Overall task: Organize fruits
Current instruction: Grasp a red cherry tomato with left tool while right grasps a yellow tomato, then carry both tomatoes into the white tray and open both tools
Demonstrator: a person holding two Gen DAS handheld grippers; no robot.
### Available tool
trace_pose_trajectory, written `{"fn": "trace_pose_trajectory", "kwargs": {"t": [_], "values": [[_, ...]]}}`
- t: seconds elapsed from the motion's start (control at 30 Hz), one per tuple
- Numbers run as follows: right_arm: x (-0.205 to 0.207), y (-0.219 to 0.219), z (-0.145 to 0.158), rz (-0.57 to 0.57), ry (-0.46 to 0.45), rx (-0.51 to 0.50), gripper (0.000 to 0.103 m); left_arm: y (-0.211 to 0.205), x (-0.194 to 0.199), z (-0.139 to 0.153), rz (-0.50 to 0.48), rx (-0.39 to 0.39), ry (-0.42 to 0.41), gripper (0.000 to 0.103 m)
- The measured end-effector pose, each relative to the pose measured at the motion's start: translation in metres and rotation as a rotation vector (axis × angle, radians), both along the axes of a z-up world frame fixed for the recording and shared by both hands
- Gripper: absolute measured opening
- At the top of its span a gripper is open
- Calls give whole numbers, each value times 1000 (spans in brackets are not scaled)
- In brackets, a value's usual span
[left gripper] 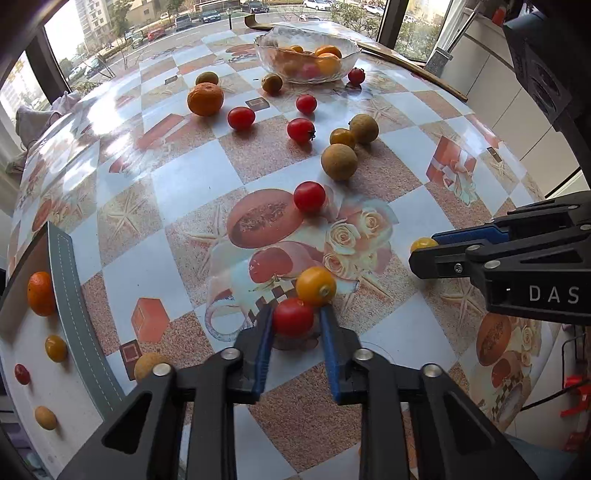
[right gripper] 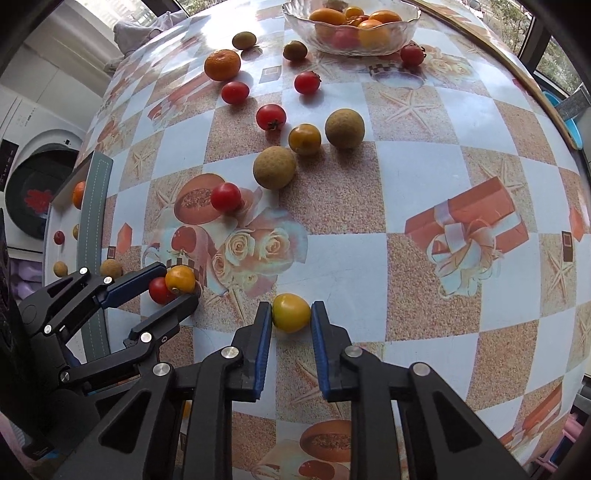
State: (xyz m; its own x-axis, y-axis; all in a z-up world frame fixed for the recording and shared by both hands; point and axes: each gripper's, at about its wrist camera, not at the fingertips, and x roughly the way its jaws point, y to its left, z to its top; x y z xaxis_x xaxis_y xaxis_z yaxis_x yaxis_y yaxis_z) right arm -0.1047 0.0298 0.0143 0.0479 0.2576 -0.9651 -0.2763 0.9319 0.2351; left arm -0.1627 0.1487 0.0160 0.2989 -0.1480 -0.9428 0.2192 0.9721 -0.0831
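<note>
Red cherry tomato [left gripper: 292,317] sits near, between the spread blue pads of the left gripper [left gripper: 297,314], a yellow tomato [left gripper: 316,286] touching it beyond; tray [left gripper: 70,295] at left. Right view: another yellow tomato [right gripper: 291,312] between the right gripper's [right gripper: 291,314] spread pads, left pad touching; glass bowl [right gripper: 351,46] far.

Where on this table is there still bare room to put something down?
The right side is free, around the printed gift box, right of the yellow tomato between the right gripper's fingers. It is crowded from the glass bowl down through the scattered fruit to the left gripper.
</note>
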Motion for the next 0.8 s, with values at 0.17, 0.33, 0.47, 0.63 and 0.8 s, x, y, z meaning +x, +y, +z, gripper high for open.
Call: {"fn": "trace_pose_trajectory", "kwargs": {"t": [0.17,0.33,0.47,0.63,0.8], "values": [[-2,-11,4,-32,3,11,23,11,-3,3,62,-61,30,20],[-2,-16,8,-57,5,23,23,16,-5,7,79,-73,30,20],[-2,-18,12,-63,-1,25,23,18,-5,13,89,-86,17,20],[-1,-23,14,-80,1,28,23,23,-5,19,108,-98,0,20],[-1,-23,19,-77,-5,28,23,32,-8,30,139,-110,-21,20]]}}
